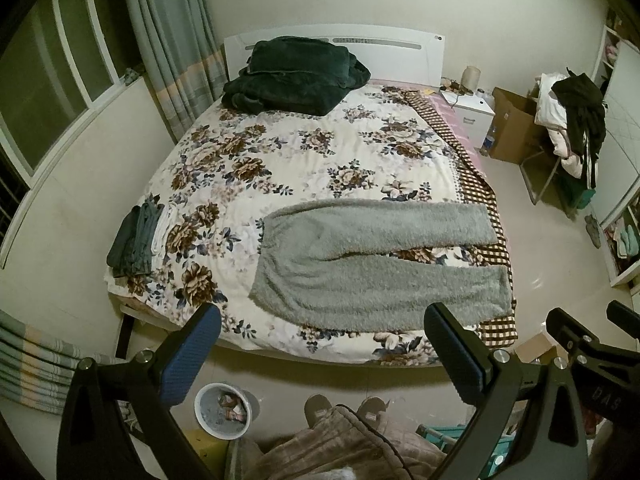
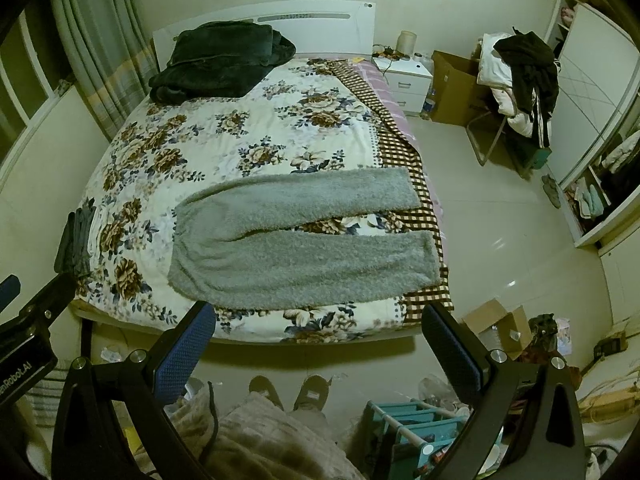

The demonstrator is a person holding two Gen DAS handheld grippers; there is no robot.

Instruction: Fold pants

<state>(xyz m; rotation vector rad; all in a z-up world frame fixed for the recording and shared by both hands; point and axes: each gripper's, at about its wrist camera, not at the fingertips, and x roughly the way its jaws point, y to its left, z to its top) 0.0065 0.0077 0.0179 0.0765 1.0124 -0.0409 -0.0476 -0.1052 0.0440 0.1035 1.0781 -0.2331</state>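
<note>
Beside the bed, a white bin holds crumpled rubbish

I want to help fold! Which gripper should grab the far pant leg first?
Probably the right gripper: the grey pants have their leg ends toward its side; the waistband lies nearer the left gripper. Both are open, off the bed.

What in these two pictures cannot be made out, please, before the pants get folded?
- Stack of folded clothes: in both views too small and dark to tell the garments apart.
- Bin: in the left view the left gripper finger covers part of it; contents blurred.
- Grey pants: underside hidden against the bedspread.
- Nightstand: the items on top are too small to identify.
</note>
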